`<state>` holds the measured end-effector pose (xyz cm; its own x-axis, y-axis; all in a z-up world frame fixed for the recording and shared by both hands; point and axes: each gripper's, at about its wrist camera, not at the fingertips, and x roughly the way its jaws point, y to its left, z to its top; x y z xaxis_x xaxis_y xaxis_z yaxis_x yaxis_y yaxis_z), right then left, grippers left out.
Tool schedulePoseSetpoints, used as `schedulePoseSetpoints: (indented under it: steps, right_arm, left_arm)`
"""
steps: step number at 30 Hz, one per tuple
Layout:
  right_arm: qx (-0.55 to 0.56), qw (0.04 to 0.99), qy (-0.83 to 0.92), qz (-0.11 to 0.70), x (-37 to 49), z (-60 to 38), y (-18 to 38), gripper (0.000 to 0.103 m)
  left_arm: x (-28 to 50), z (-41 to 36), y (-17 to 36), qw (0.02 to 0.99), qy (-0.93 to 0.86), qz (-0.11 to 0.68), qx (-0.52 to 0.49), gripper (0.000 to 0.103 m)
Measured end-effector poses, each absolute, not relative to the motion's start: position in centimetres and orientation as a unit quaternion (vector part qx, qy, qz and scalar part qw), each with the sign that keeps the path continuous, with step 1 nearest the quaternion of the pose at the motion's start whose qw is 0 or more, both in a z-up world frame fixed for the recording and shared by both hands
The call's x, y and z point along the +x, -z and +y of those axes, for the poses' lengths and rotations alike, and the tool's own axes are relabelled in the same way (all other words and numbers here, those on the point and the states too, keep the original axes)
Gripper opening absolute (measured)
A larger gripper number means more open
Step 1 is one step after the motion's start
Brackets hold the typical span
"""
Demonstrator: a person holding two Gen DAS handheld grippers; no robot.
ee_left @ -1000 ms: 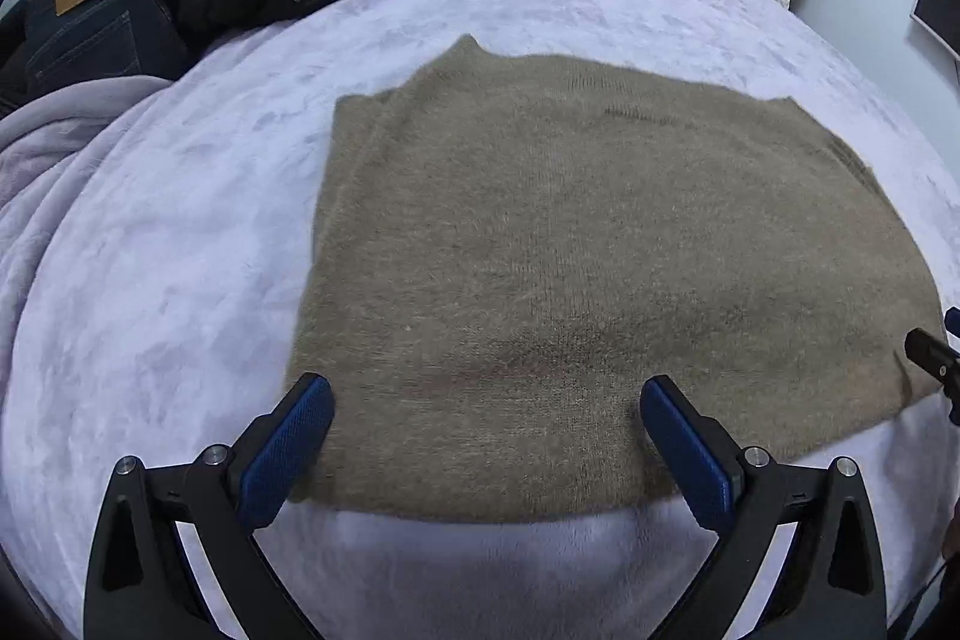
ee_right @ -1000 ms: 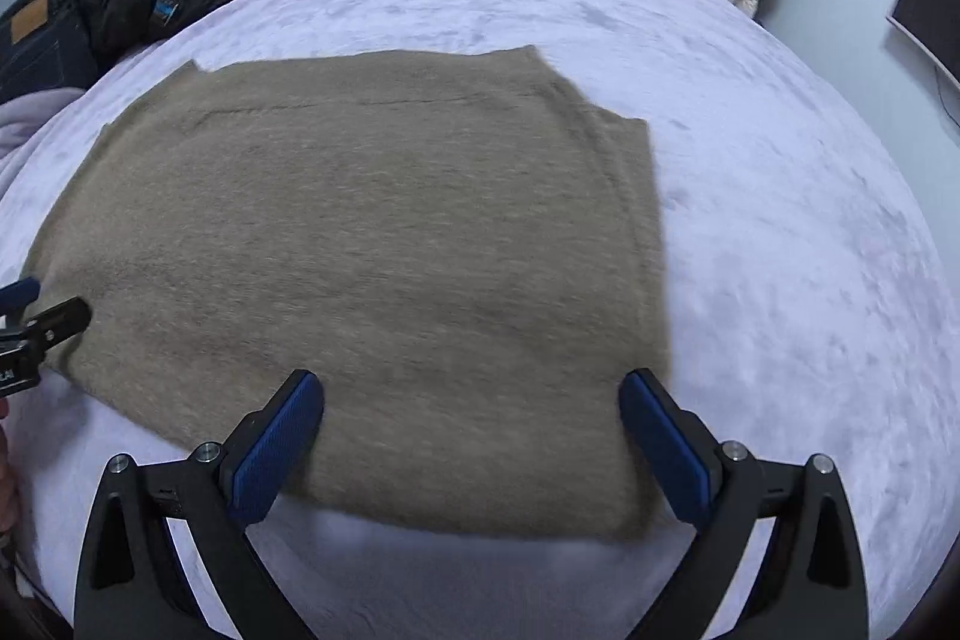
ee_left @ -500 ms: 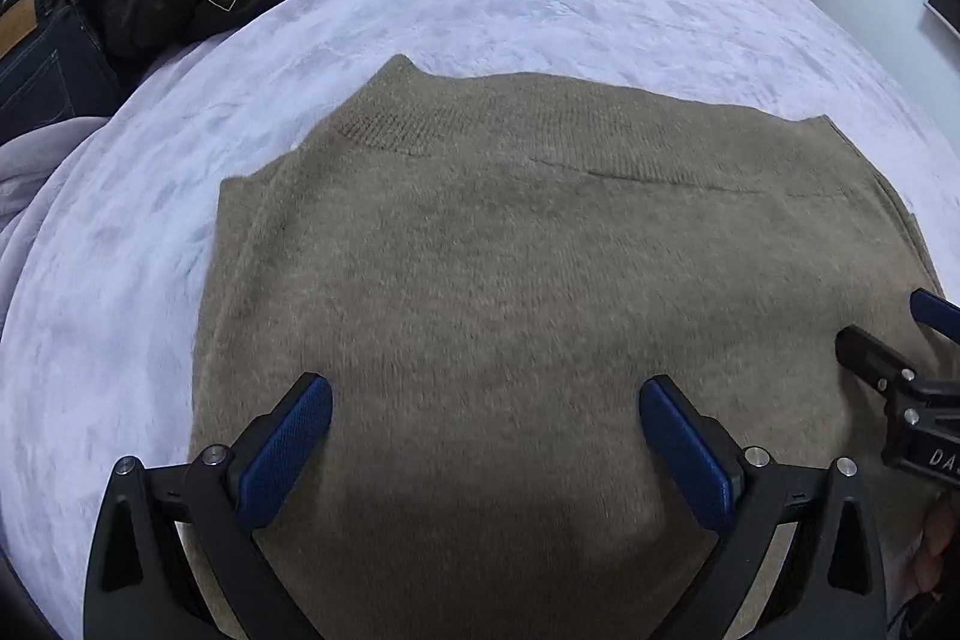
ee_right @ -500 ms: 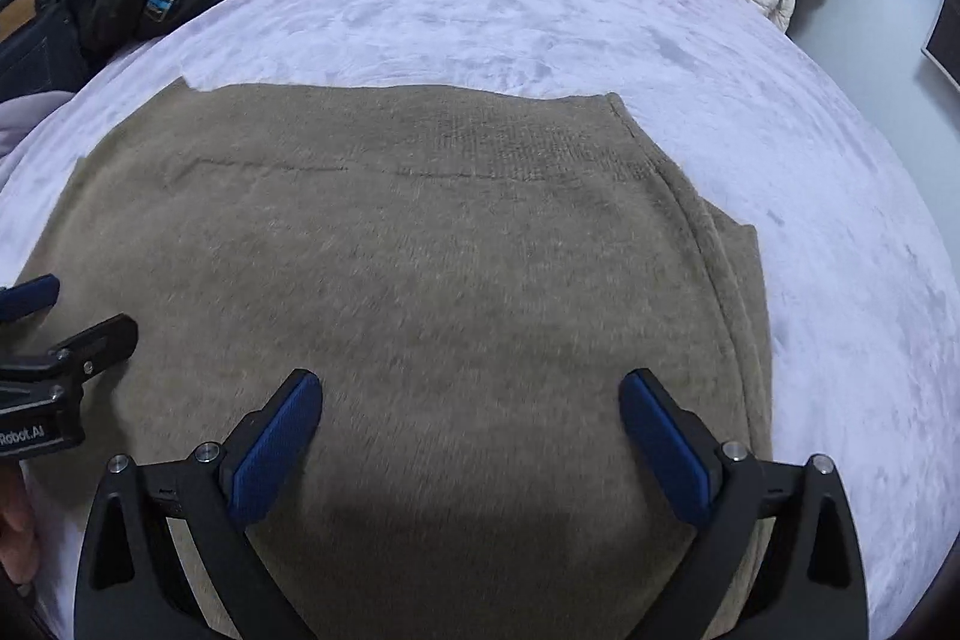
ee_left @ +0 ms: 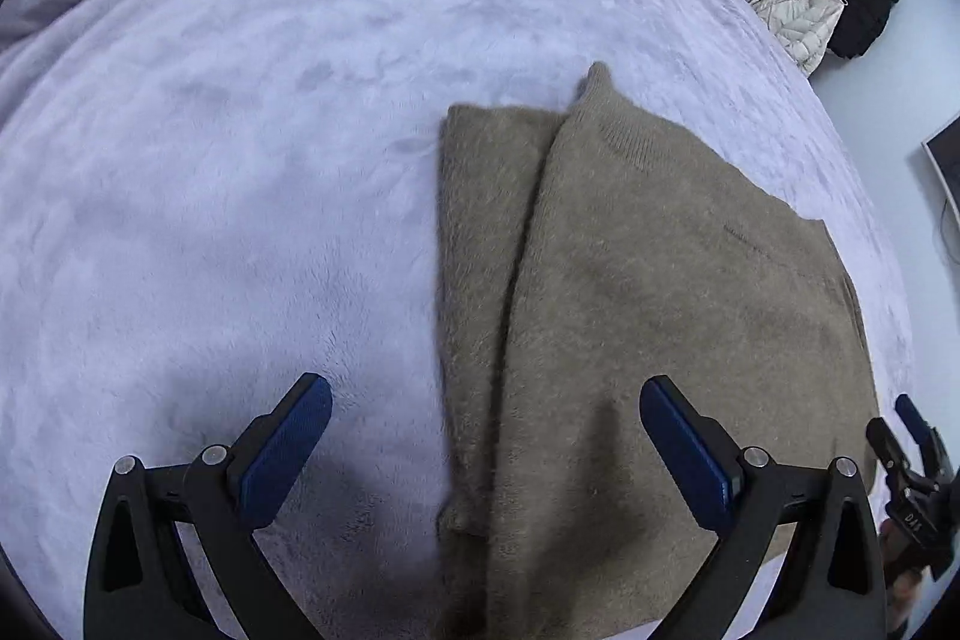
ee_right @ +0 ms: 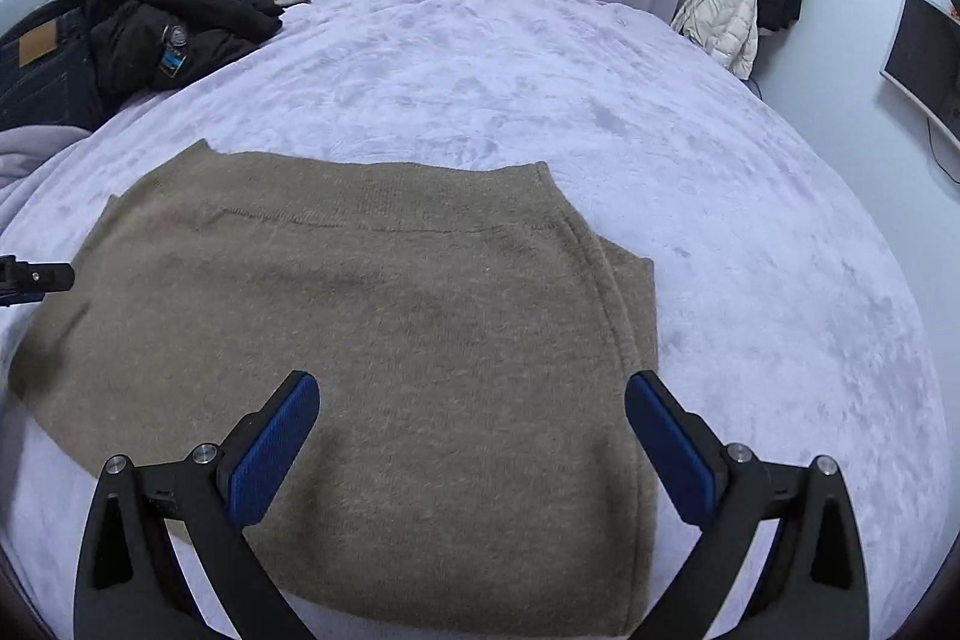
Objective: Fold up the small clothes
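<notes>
Lying flat on bed [ee_right: 750,196], olive sweater [ee_right: 372,340], collar pointing away, long axis sideways; both jaws spread, empty.

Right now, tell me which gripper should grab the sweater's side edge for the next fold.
Left, probably. The left gripper stands open straddling the sweater at its side edge, one finger over the blanket. The right gripper, also open, is over the sweater's middle, not astride its edge.

Sweater [ee_right: 384,340] is a plain fuzzy olive-tan, blanket [ee_right: 600,100] pale lilac. Far left there's a black jacket [ee_right: 174,22] and dark denim jeans [ee_right: 42,70]; far right, a cream puffer coat [ee_right: 723,16].
</notes>
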<state>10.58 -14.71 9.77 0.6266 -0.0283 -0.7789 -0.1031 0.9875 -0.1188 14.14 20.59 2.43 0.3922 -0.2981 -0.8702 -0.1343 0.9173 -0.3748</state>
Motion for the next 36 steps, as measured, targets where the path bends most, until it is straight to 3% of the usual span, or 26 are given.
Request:
schedulePoseSetpoints:
  steps: [11,12,13,14,16,18,25,31,36]
  right_arm:
    - [-0.105,0.884,-0.054,0.453,11.1,-9.9,-7.2,0.102]
    - [-0.105,0.883,-0.052,0.454,11.8,-9.9,-7.2,0.102]
    - [-0.105,0.882,-0.049,0.458,12.5,-9.7,-7.2,0.102]
    - [-0.107,0.877,-0.048,0.465,13.3,-9.5,-6.9,0.102]
    - [-0.122,0.863,-0.038,0.489,15.1,-8.7,-6.0,0.102]
    - [-0.131,0.85,-0.035,0.51,16.8,-7.9,-4.8,0.102]
    - [-0.092,0.846,-0.034,0.524,19.4,-7.7,-3.5,0.103]
    - [-0.084,0.862,-0.011,0.5,16.6,-8.0,-6.8,0.103]
    - [-0.096,0.838,-0.006,0.537,19.7,-6.0,-4.2,0.103]
  left_arm:
    - [17.4,13.8,-1.9,0.807,0.116,0.566,-0.125,0.103]
    - [17.5,13.6,-2.1,0.808,0.116,0.563,-0.129,0.094]
    - [17.4,13.5,-2.4,0.811,0.114,0.558,-0.13,0.077]
    - [17.2,13.6,-2.7,0.814,0.11,0.556,-0.128,0.072]
    - [16.9,13.9,-3.2,0.821,0.099,0.55,-0.113,0.042]
    - [16.6,14.2,-3.8,0.826,0.103,0.544,-0.111,0.03]
    - [16.4,13.1,-4.9,0.83,0.074,0.546,-0.084,0.027]
    - [15.8,11.7,-6.8,0.838,0.05,0.539,-0.06,0.026]
    - [16.2,11.1,-6.7,0.83,0.025,0.554,-0.057,0.026]
